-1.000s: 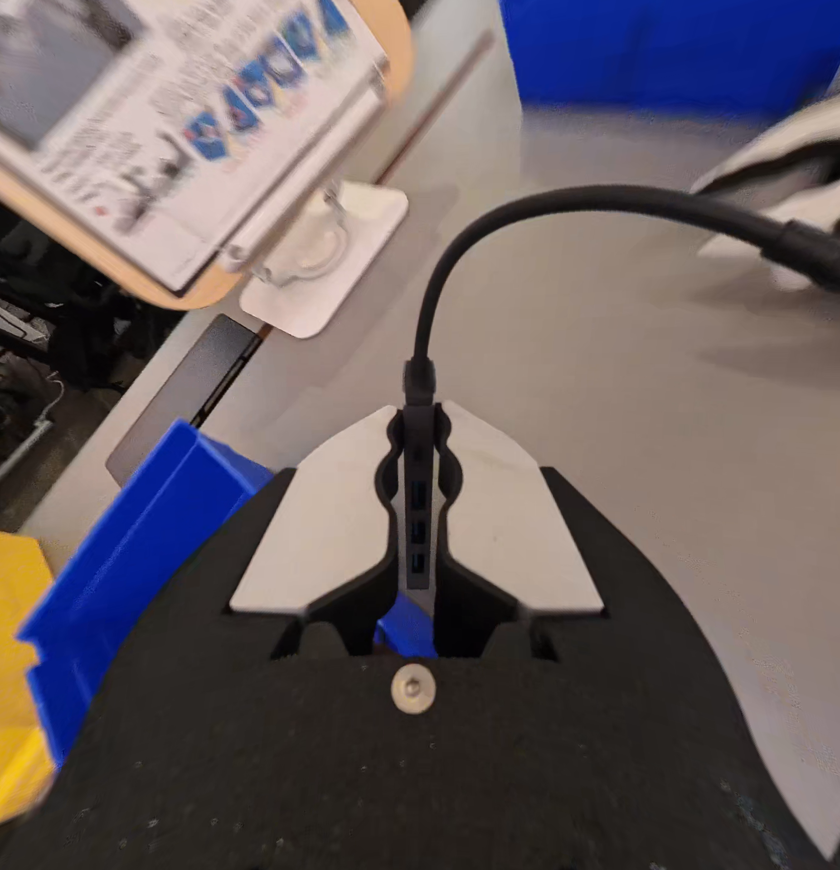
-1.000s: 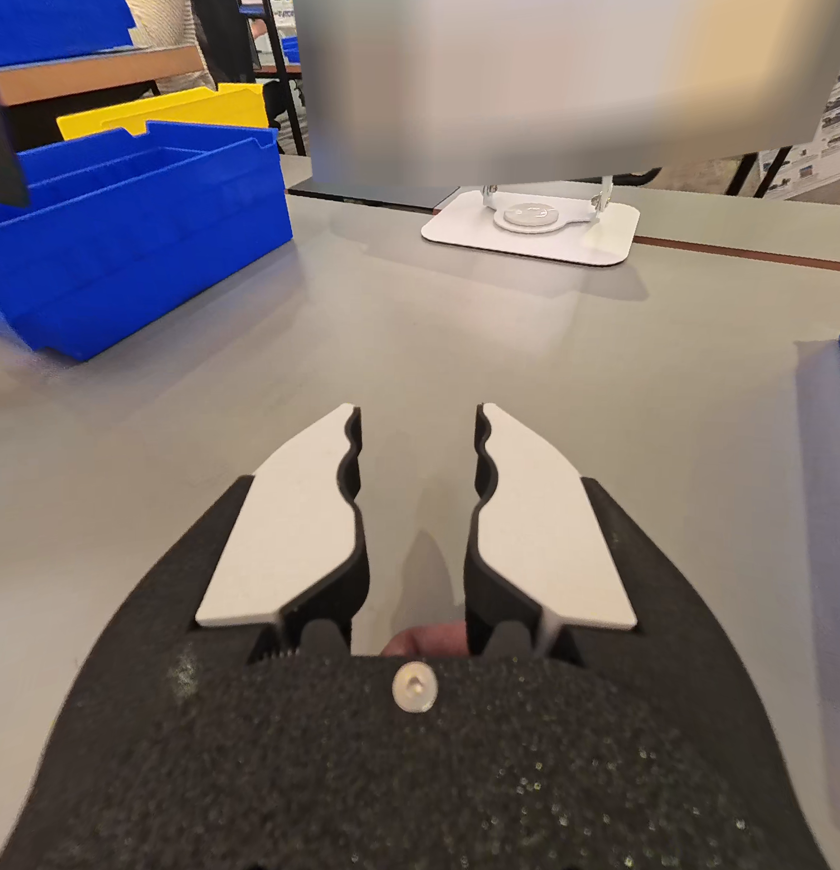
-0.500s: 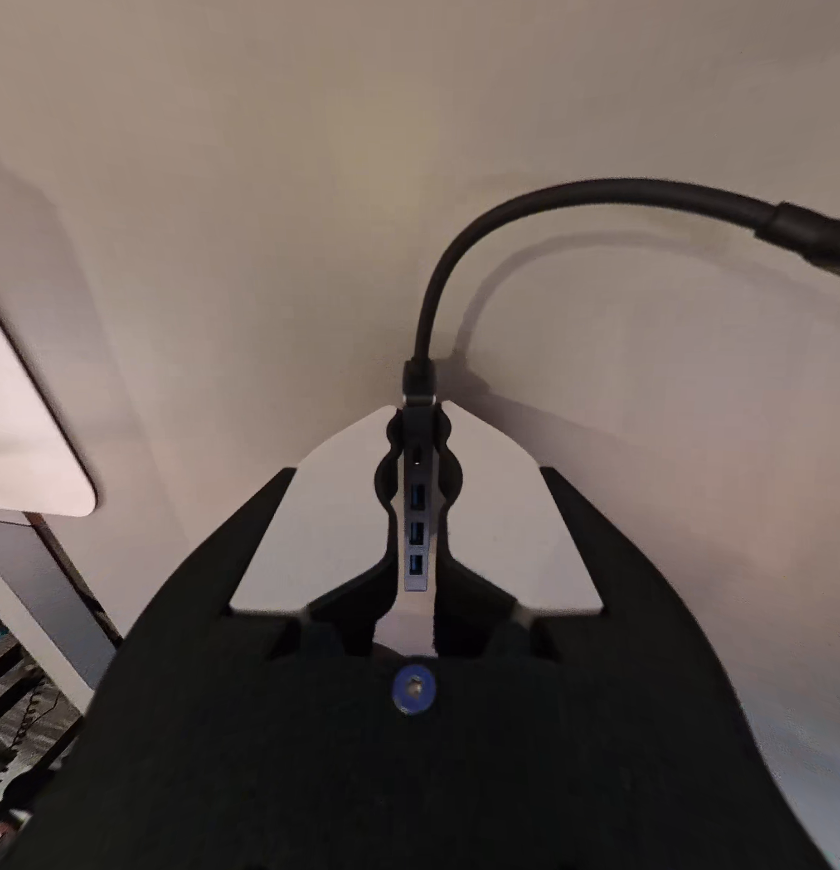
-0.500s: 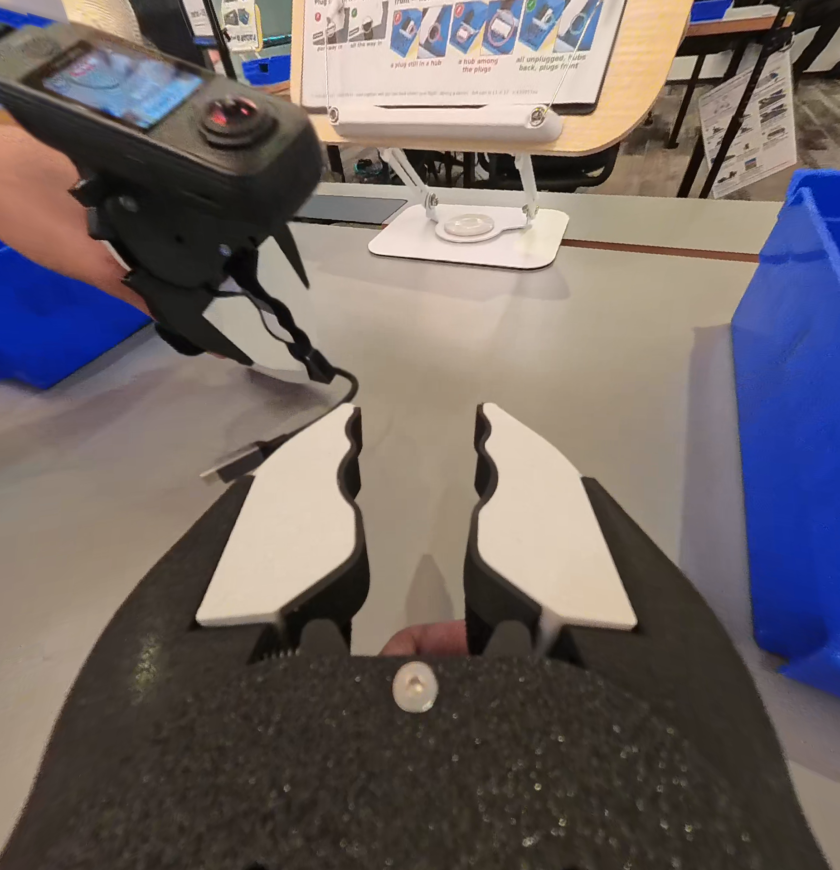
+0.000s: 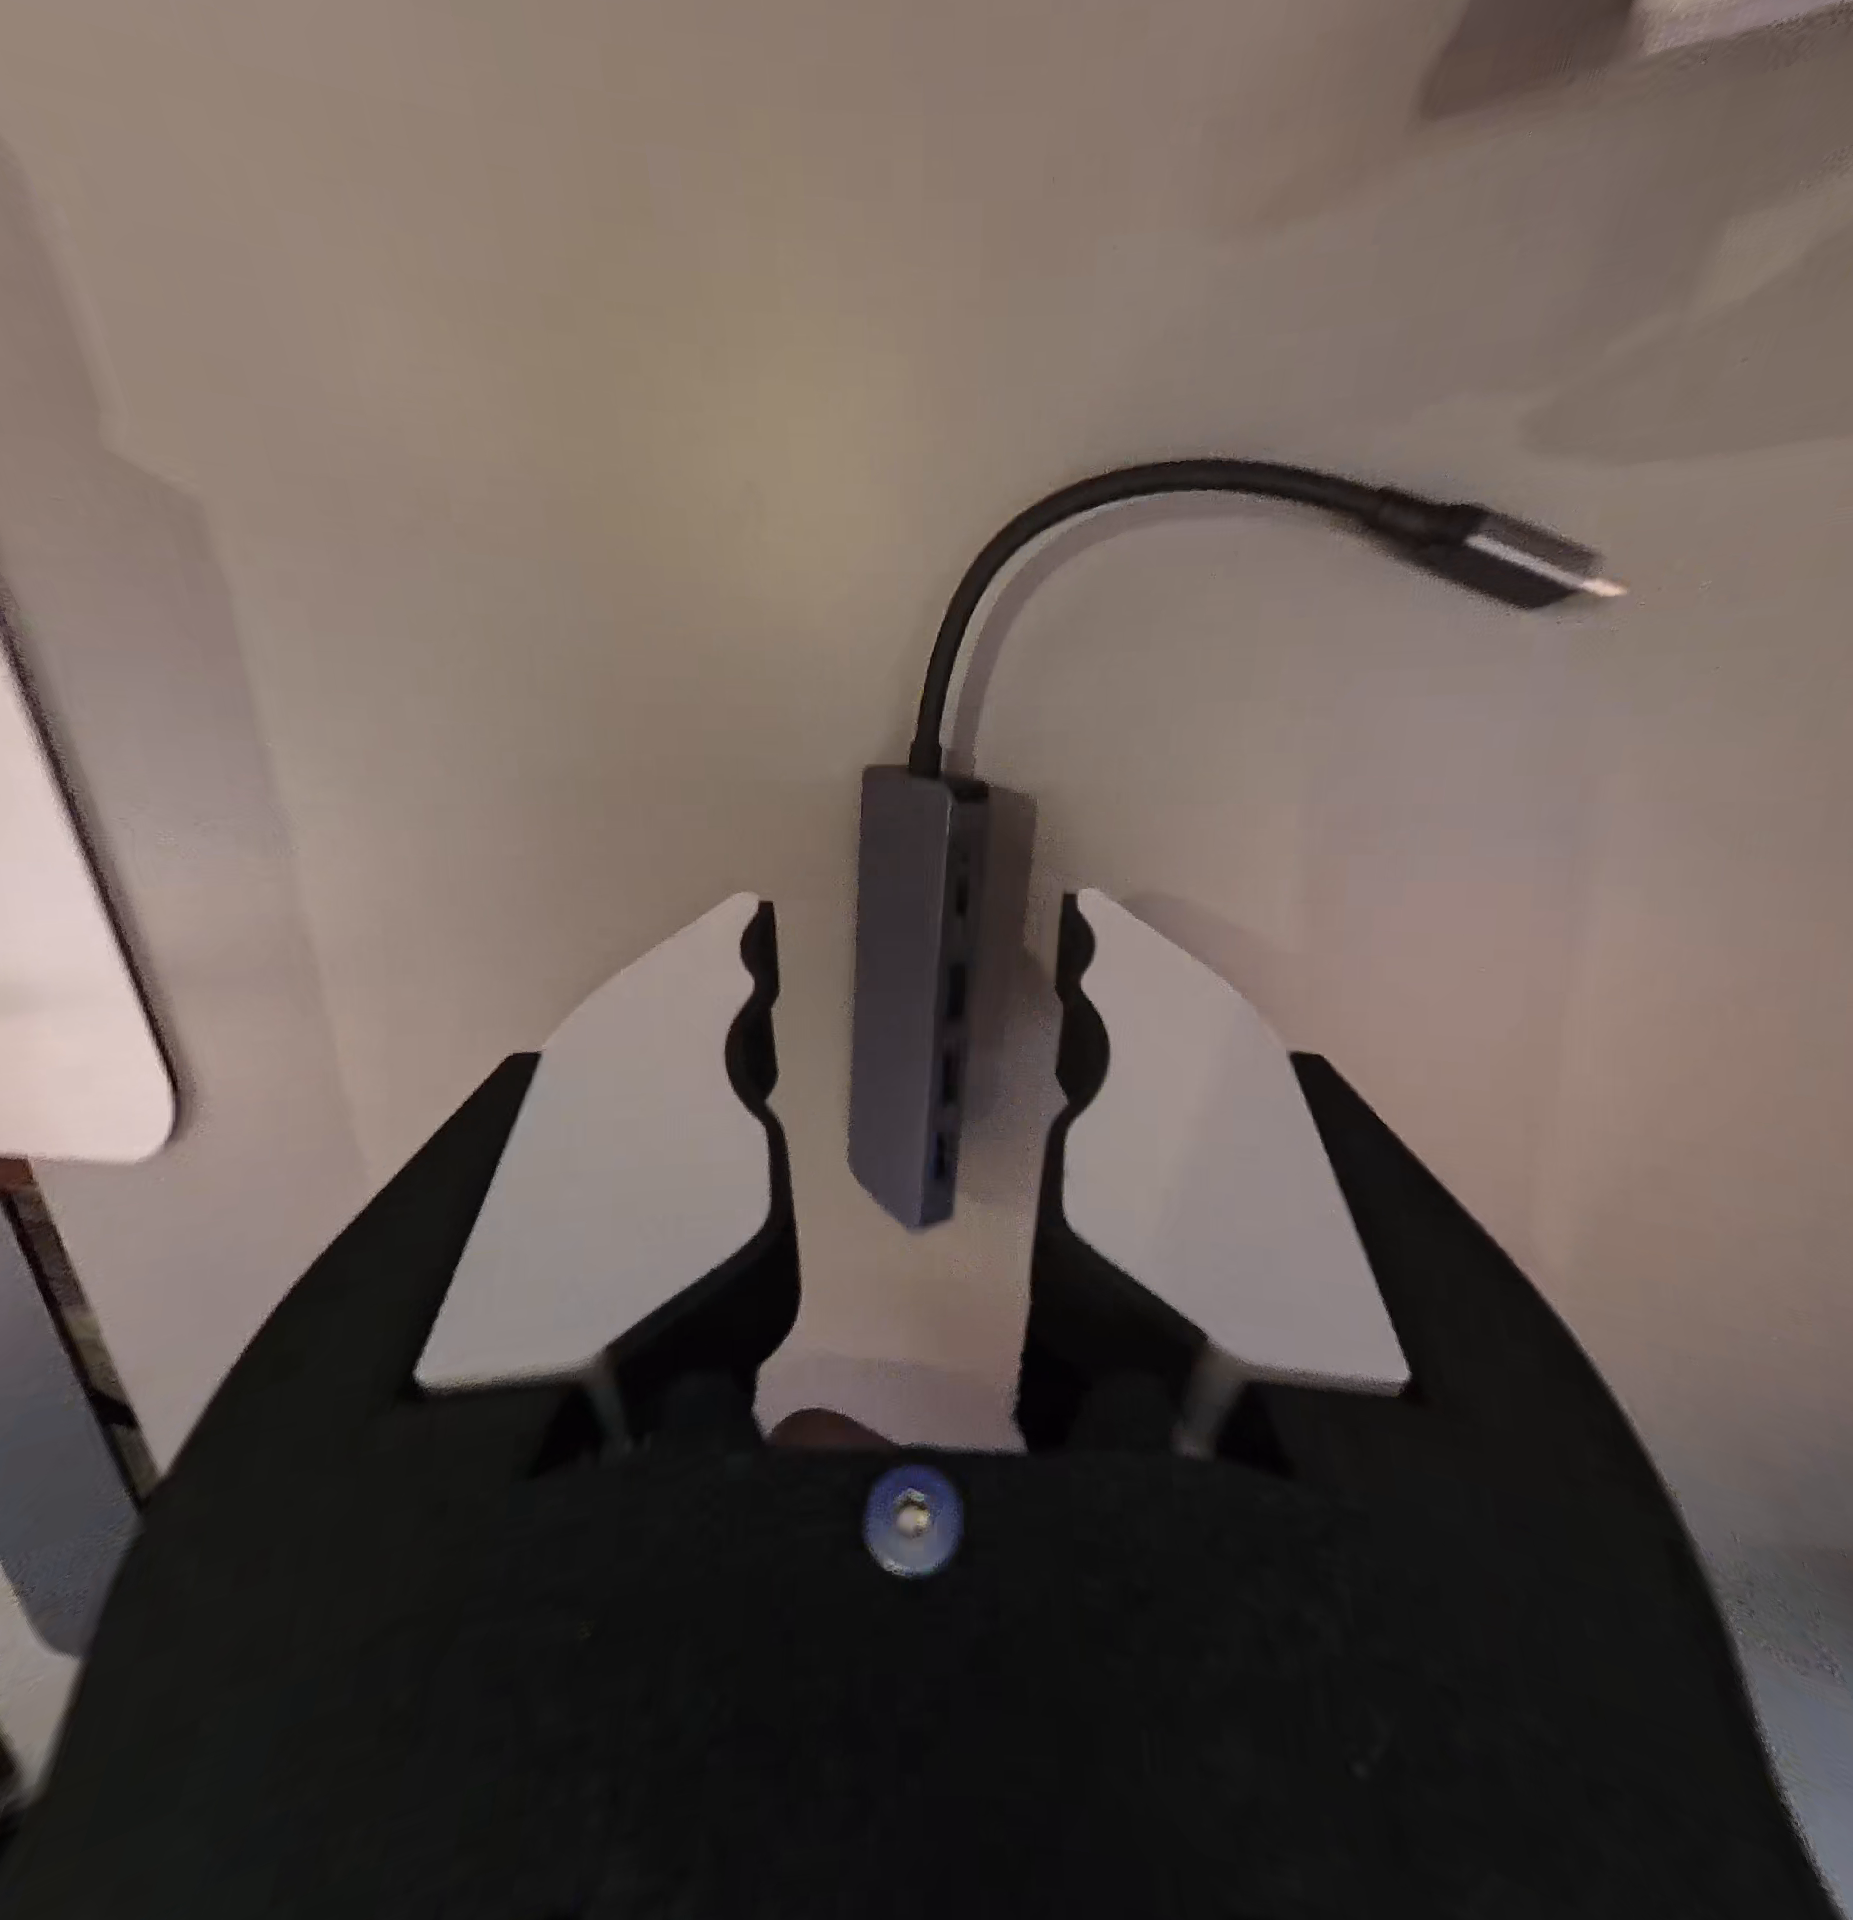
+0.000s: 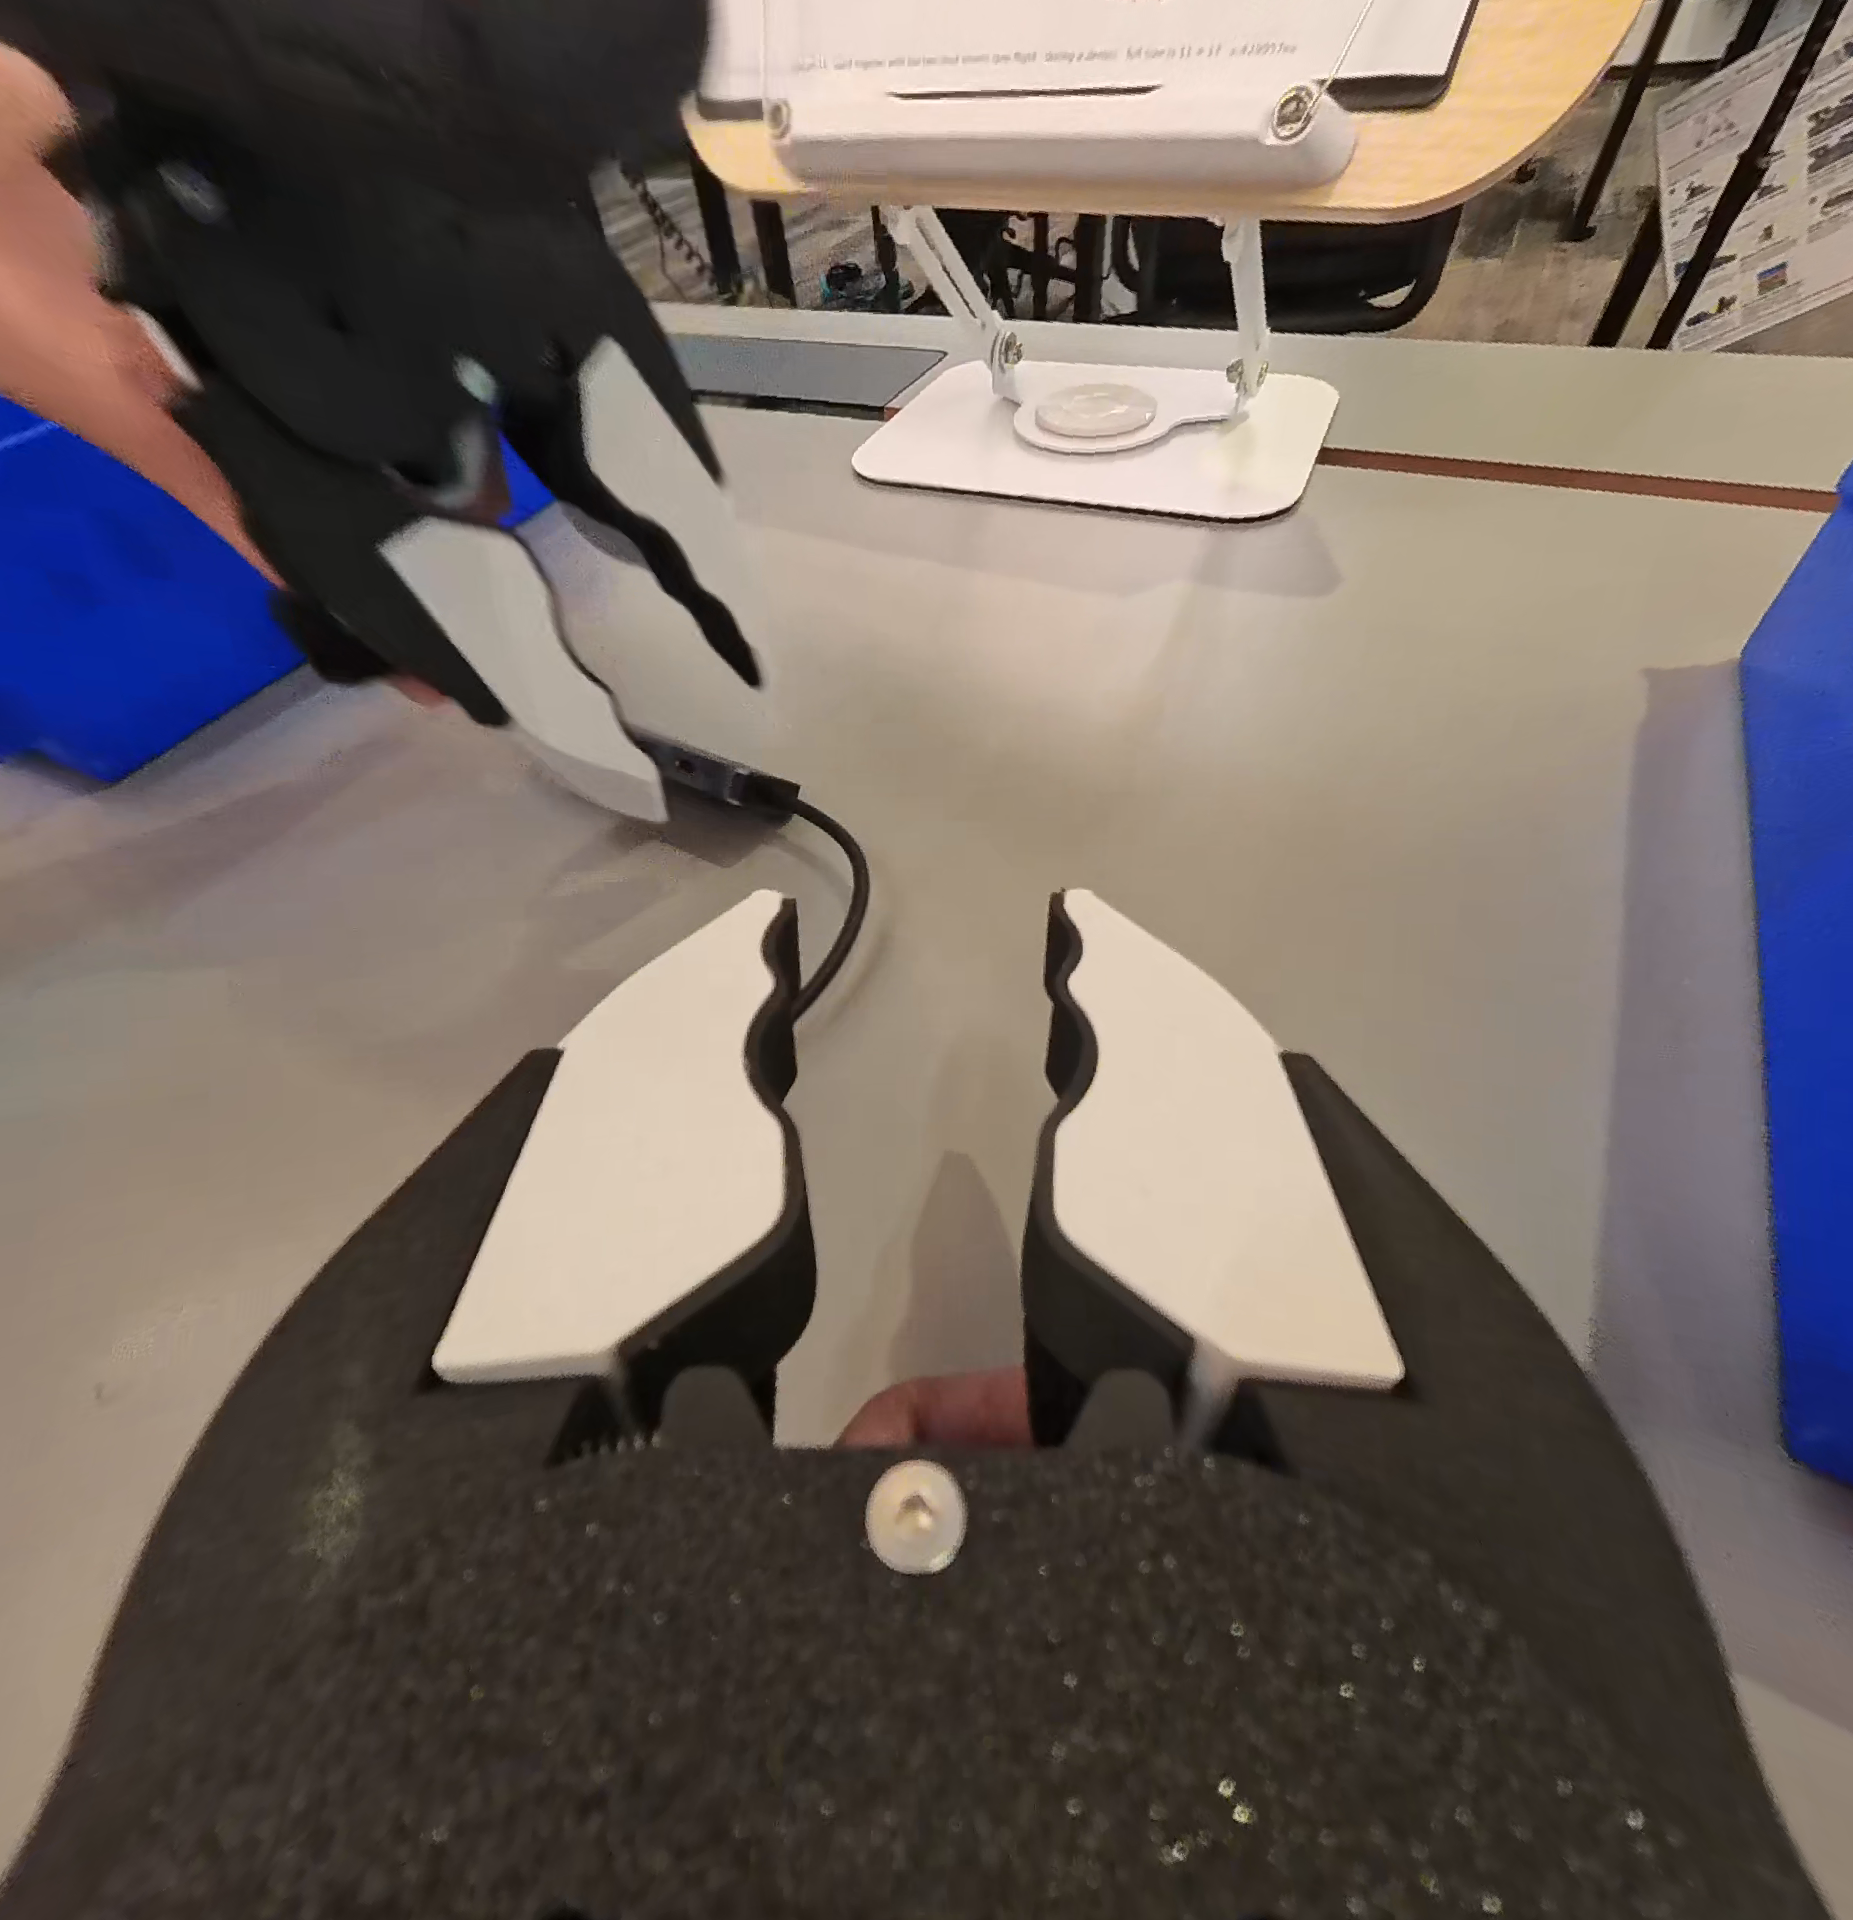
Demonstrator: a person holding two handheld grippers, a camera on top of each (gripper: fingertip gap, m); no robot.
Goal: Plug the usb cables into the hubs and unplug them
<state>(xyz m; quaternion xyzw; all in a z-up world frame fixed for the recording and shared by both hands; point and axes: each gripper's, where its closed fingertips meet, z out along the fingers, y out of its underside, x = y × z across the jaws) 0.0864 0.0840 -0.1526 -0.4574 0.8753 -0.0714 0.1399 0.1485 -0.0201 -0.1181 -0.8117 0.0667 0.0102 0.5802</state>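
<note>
Grey tabletop (image 6: 1265, 748) fills both views, with blue bins (image 6: 1826, 1039) at its left and right edges and a white stand (image 6: 1098, 457) carrying a wooden board at the far side. Half a second ago the left gripper (image 5: 917, 914) was clamped on the hub, holding it edge-up off the surface; now its jaws stand wide apart and the hub (image 5: 901, 997) lies flat on the table between them, touching neither finger. The right wrist view agrees: the left gripper (image 6: 683, 738) hangs just above the hub (image 6: 709, 774) with its tips spread, the tool blurred as if moving.

The right gripper (image 6: 922, 914) is also spread open and holds nothing, as it was a second ago.

The hub's short black cable (image 5: 1067, 520) curves away to the right and ends in a plug (image 5: 1514, 561) lying free on the table. The port row faces right in the left wrist view, and no cable sits in any port that shows.

So the hub has been set down and released in the open middle of the table, within reach of both tools. That reads as staging: the plugging itself has not started, and no loose usb cable is visible in either view. Most likely one gripper must next pin the hub while the other fetches a cable, since the hub is light and would slide under a push.
</note>
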